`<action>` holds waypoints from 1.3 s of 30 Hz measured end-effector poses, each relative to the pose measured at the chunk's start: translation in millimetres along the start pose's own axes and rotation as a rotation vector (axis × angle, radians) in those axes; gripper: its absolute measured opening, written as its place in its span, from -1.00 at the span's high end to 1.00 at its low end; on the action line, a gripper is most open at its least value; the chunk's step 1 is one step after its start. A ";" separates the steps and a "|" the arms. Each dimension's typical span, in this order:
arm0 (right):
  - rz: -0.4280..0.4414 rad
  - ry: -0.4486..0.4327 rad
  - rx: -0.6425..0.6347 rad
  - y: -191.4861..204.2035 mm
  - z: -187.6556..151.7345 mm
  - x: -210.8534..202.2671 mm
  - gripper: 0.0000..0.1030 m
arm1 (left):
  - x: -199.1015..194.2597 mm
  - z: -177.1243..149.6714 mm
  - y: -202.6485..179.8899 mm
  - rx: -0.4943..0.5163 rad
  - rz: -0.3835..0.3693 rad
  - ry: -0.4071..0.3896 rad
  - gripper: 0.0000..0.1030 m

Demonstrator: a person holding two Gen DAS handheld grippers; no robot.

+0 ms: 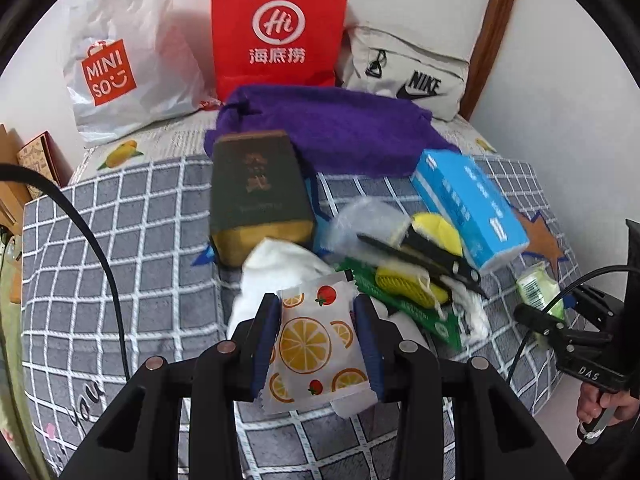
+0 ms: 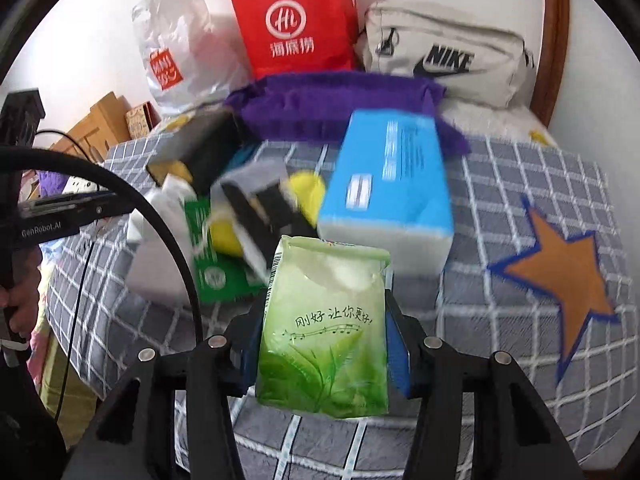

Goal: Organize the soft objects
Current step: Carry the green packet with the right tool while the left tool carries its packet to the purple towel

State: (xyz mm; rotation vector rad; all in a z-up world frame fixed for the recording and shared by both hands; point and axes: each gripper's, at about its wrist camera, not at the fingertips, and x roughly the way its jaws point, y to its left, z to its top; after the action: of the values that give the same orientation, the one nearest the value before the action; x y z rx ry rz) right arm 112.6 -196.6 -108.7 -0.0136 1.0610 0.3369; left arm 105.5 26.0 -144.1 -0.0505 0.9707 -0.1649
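Blue-padded fingers of the left tool (image 1: 316,344) clamp a white citrus-print packet (image 1: 314,344) at the lower centre of the left wrist view. The right tool (image 2: 326,344) grips a green tissue pack (image 2: 326,320) low in the centre of its own view. Both packs hang over a grey checked bedspread (image 2: 500,280). Just beyond lies a jumble: a blue tissue box (image 2: 388,196), a dark book-like box (image 1: 258,192), a green wrapper (image 1: 408,304). Farther off lies a purple cloth (image 1: 332,124), then a red paper bag (image 1: 280,28), a white Miniso bag (image 1: 128,60) and a Nike pouch (image 2: 448,56) against the wall.
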 end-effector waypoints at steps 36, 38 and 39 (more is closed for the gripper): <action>-0.064 -0.143 0.050 -34.6 199.0 42.5 0.00 | 34.7 168.3 60.3 -0.028 -0.008 -0.086 0.28; -0.075 -0.137 0.052 -37.8 204.7 49.6 0.00 | 39.4 174.5 62.0 -0.028 -0.010 -0.084 0.28; -0.084 -0.132 0.052 -39.6 209.2 54.9 0.00 | 43.6 179.8 62.6 -0.026 -0.007 -0.082 0.28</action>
State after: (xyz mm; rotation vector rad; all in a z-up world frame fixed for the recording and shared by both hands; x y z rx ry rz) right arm 326.3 -183.7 -58.6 0.0110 0.9350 0.2310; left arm 285.2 75.0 -85.5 -0.0837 0.8912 -0.1555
